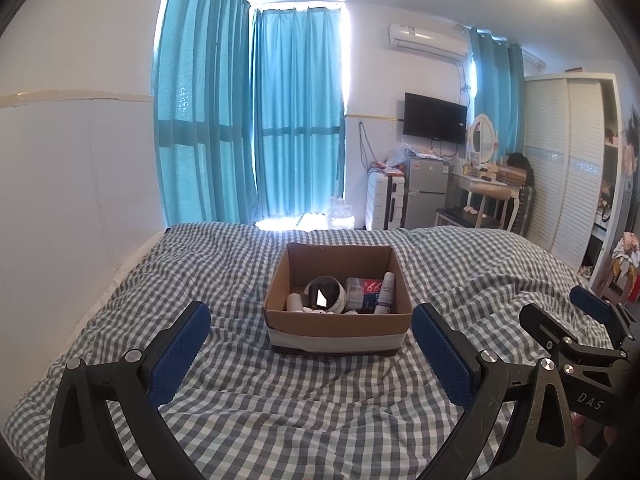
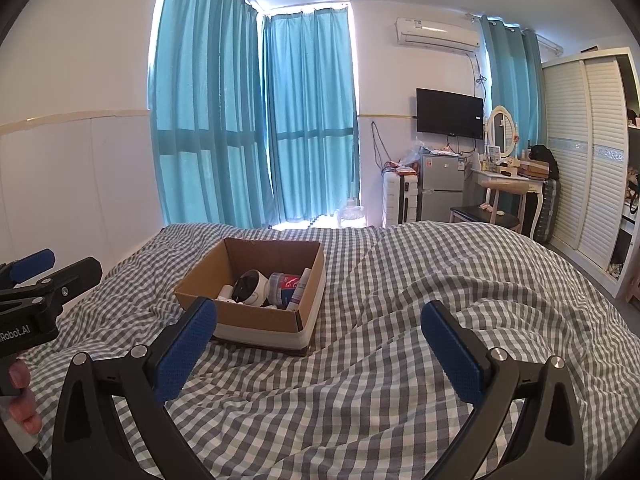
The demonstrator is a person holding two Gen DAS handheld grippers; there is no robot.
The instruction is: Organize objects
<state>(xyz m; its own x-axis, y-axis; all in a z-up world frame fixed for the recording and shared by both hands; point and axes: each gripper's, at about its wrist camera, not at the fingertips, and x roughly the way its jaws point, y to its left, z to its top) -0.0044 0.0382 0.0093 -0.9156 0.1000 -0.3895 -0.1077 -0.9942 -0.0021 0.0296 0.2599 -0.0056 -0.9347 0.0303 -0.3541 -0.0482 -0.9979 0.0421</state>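
Cardboard box (image 1: 338, 320) mid-bed already holds every visible item; left claw (image 1: 310, 354) and right claw (image 2: 320, 354) hover spread, empty.

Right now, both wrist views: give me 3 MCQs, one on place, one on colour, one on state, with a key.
1. Where is the cardboard box?
A. on the checked bedspread
B. on the dressing table
C. on the floor

2. What colour are the gripper fingertips?
A. red
B. blue
C. green

3. How are the left gripper and right gripper?
A. both open, empty
B. both shut on bottles
C. left shut, right open

Key: 1 A, the box rests on the gingham cover. 2 B, the pads are blue in both views. 3 A, each pair of fingers is spread wide with only bedding between.
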